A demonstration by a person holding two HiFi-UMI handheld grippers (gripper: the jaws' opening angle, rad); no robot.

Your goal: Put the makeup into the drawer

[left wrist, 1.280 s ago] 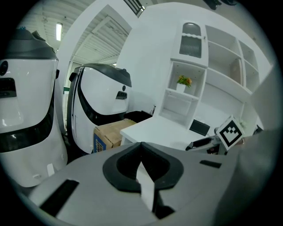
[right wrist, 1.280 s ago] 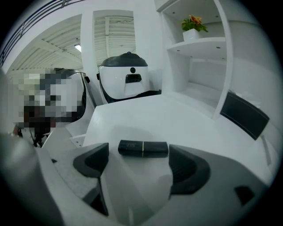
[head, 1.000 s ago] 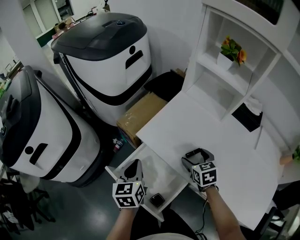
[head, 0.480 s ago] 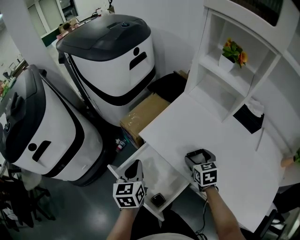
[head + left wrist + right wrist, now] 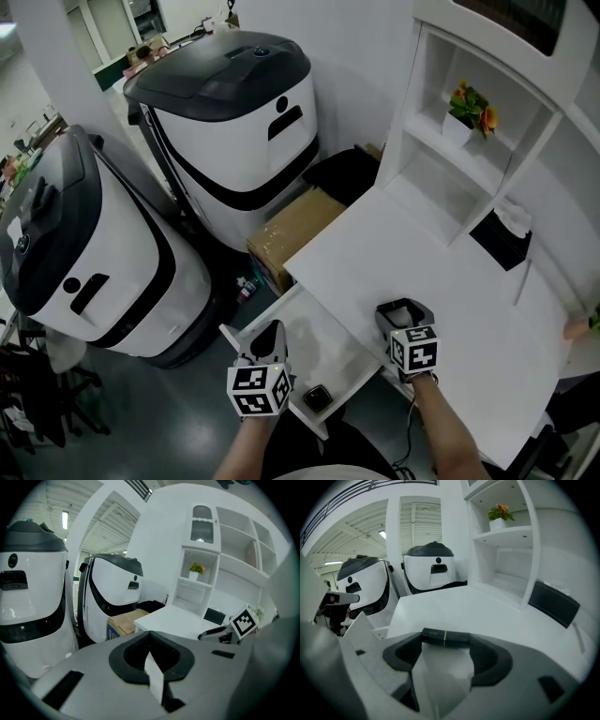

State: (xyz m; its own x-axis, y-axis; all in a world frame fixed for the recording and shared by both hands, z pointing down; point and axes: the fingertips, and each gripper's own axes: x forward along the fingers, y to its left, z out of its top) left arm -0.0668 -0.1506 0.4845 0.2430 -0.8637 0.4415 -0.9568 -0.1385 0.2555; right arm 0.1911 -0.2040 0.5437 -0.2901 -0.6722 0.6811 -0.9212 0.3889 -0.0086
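A black makeup tube (image 5: 445,638) with a gold band lies on the white desk (image 5: 422,253), crosswise between the tips of my right gripper (image 5: 446,642). Those jaws are closing around it, and I see no firm press on its ends. In the head view the right gripper (image 5: 403,311) rests near the desk's front edge. The drawer (image 5: 236,337) under the desk is pulled out, with a small dark case (image 5: 317,397) at its near end. My left gripper (image 5: 272,331) hovers over the drawer's left side, its jaws (image 5: 150,634) shut and empty.
Two large white-and-black machines (image 5: 234,112) (image 5: 75,253) stand left of the desk, with a cardboard box (image 5: 295,220) on the floor between. A shelf unit with a potted flower (image 5: 466,105) and a black tissue box (image 5: 502,234) backs the desk.
The right gripper's jaws have narrowed slightly around the tube. Both hands stay where they were; the head view has drifted a little.
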